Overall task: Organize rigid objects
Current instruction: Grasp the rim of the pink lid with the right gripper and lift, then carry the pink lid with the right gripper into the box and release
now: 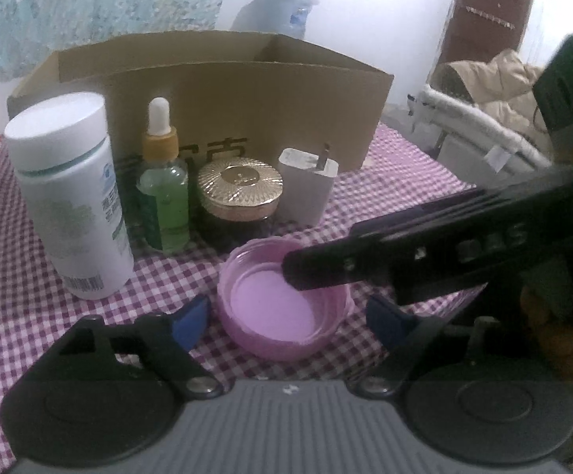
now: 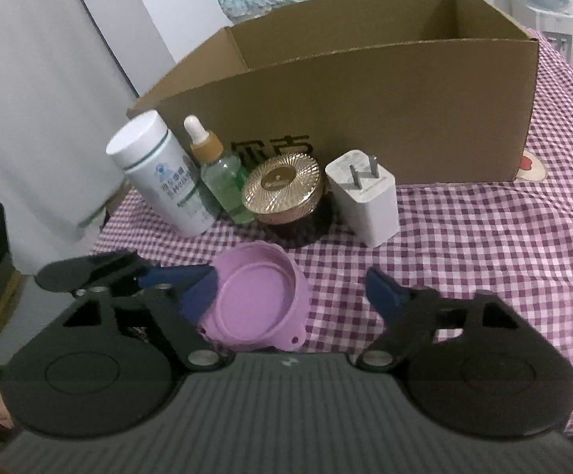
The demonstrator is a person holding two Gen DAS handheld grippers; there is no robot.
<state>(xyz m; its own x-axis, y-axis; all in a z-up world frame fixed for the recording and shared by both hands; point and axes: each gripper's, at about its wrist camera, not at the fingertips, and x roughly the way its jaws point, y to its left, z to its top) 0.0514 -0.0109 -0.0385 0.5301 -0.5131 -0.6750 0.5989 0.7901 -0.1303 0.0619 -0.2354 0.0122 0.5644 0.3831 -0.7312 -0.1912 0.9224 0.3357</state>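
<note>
While both tongs, left (image 1: pixel 286 316) and right (image 2: pixel 292 296), stand spread, pink lid (image 1: pixel 284 298) lies upturned between them; cardboard box (image 2: pixel 365 118) behind.

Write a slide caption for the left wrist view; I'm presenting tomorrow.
Open left tongs flank a pink lid on a checkered cloth, bottles and a cardboard box behind.

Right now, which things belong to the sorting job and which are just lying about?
Job: pink lid, white bottle, dropper bottle, gold-lidded jar, charger plug, cardboard box.
Lying about: beige jacket, water jug.
</note>
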